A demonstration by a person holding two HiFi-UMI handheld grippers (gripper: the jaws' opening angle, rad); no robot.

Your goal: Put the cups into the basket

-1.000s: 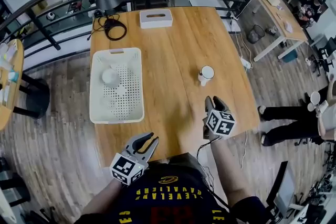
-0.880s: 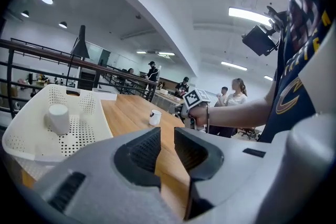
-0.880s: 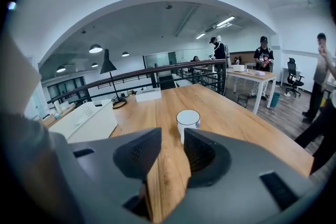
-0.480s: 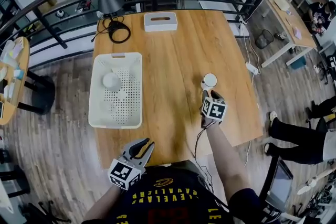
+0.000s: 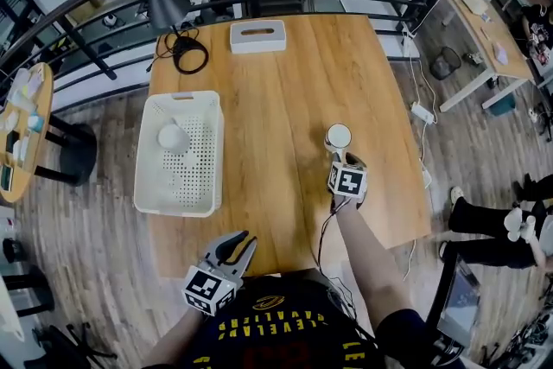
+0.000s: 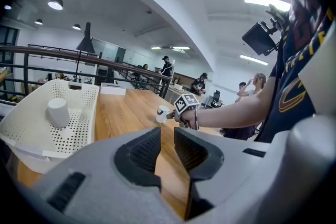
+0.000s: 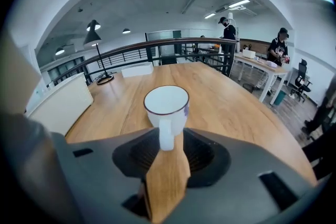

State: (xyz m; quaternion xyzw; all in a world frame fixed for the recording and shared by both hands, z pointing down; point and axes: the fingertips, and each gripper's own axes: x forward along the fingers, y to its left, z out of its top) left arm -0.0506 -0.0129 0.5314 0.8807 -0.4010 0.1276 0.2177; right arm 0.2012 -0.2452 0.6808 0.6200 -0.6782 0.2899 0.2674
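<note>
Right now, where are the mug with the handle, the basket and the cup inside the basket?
mug (image 7: 167, 115): right gripper view, on its front wall where the handle joins.
basket (image 5: 173, 208): head view, on its near rim.
cup in the basket (image 5: 172, 136): head view, on its middle.

On my feed the table (image 5: 285, 82) is honey-coloured wood with a long, straight grain. The basket (image 5: 173, 209) is off-white, its bottom patterned with a grid of small round holes, and the cup (image 5: 171, 136) in it is plain white. The mug (image 7: 167, 105) is white with a thin dark rim and, as far as I can tell, a small purple mark on one side. I also see a white box (image 5: 257, 36) and a black lamp (image 5: 164, 0). The floor (image 5: 95, 246) is grey-brown planks. The shirt (image 5: 276, 328) is dark with yellow lettering.
</note>
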